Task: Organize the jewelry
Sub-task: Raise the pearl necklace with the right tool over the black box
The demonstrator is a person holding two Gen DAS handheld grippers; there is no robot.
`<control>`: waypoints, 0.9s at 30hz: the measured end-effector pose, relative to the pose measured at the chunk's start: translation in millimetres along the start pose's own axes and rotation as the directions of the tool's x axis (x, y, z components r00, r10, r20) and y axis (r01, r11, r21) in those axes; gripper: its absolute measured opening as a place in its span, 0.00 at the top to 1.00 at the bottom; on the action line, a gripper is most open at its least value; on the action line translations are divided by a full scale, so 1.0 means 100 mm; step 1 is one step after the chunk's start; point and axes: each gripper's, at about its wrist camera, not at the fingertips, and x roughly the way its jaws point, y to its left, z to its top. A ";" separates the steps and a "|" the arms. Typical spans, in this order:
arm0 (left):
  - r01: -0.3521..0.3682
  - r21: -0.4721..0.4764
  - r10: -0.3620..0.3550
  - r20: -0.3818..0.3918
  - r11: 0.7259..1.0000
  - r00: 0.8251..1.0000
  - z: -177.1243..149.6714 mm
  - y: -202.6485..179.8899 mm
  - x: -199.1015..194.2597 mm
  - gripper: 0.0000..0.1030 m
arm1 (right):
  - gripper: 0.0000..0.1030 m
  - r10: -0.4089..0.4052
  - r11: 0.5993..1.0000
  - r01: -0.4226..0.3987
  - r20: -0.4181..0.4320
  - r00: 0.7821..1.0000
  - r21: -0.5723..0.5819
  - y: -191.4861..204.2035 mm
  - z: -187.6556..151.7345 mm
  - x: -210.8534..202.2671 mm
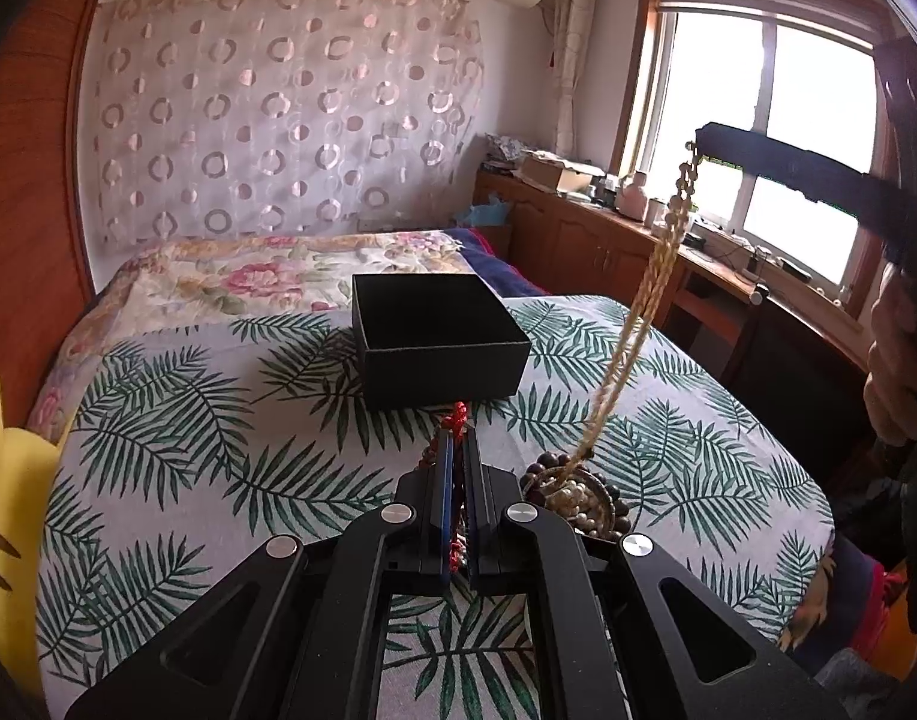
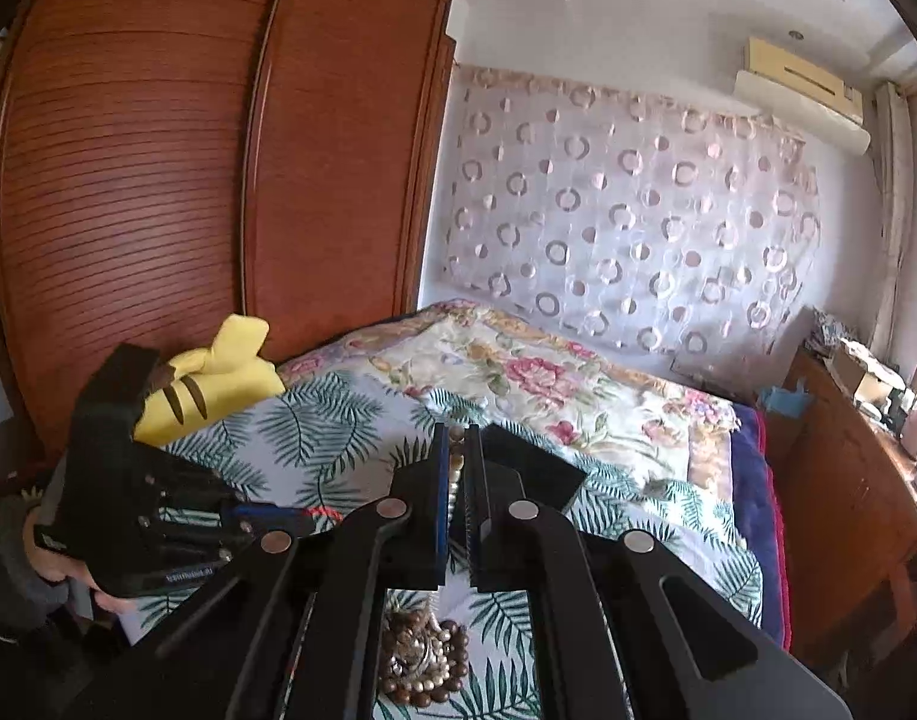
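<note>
Cream bead strand [image 1: 650,306], steeply upright

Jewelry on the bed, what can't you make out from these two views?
- Black box interior: left wrist view, too dark to see contents.
- Red cord: mostly hidden between left tongs.
- Bead pile: right wrist view, cut by the tongs' frame.
- Pale necklace lower end: lost in the pile.

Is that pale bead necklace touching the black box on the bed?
Apart. In the left wrist view the pale bead necklace hangs from the right gripper down to the pile of dark beads, with patterned bedspread visible between it and the black box.
</note>
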 end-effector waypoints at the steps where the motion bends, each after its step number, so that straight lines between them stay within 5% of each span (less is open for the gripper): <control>1: 0.000 0.000 0.000 -0.001 1.000 1.000 0.00 -0.01 0.01 0.98 | 0.95 -0.001 1.000 0.001 -0.008 1.000 0.002 -0.01 -0.03 0.02; 13: 0.002 0.010 -0.002 -0.020 1.000 1.000 -0.04 -0.03 0.07 0.98 | 0.95 -0.035 0.999 0.034 0.014 0.999 0.022 -0.12 0.00 -0.08; 27: -0.017 0.072 0.027 -0.135 0.997 0.991 -0.30 -0.01 0.24 0.98 | 0.95 -0.055 0.997 0.056 -0.028 0.998 0.046 -0.23 -0.26 -0.04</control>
